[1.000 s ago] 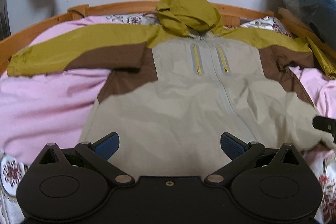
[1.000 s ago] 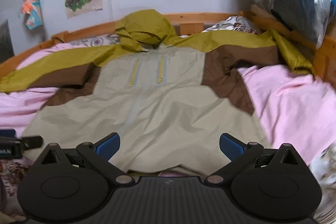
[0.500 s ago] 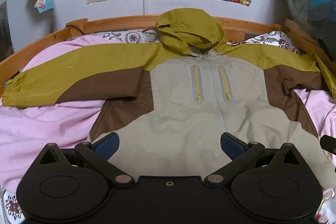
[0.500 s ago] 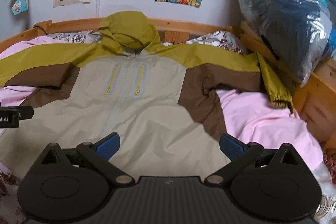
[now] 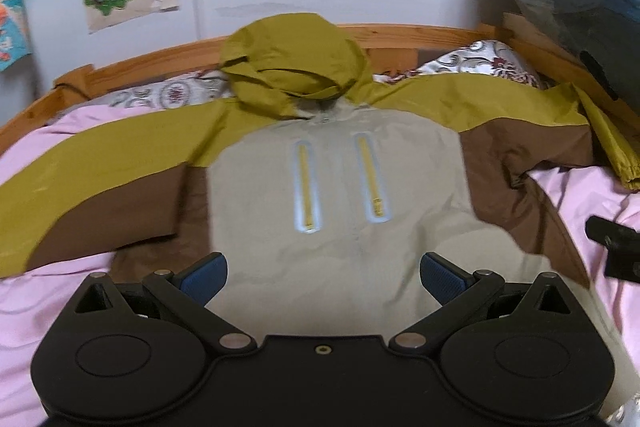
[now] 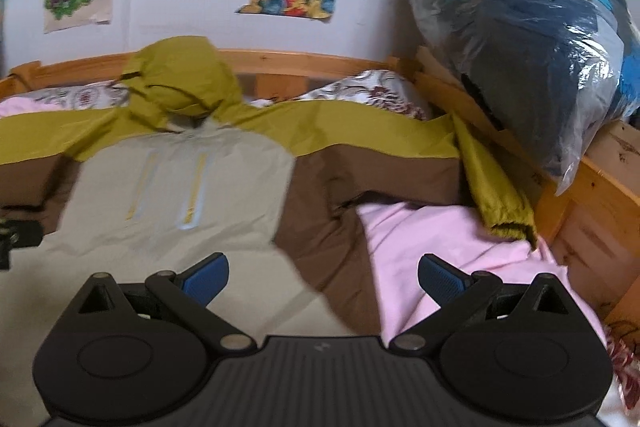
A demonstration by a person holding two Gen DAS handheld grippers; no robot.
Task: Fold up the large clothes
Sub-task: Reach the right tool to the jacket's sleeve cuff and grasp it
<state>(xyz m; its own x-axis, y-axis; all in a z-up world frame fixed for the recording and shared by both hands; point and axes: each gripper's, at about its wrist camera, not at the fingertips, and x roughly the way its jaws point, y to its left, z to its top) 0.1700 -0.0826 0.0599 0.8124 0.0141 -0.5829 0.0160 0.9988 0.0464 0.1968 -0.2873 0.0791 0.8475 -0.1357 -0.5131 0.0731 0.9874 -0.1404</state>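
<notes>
Currently, the hooded jacket [image 5: 340, 195] lies flat, front up, on the pink blanket [image 6: 420, 247] of the wooden bed [image 6: 592, 211], sleeves spread. Left gripper [image 5: 323, 273] and right gripper [image 6: 322, 273] hover above the jacket's lower body, fingers released, holding nothing.

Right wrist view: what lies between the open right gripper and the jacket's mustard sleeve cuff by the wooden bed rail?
Only bare pink bedsheet separates the right gripper from the mustard sleeve cuff; the right wrist view shows it.
</notes>
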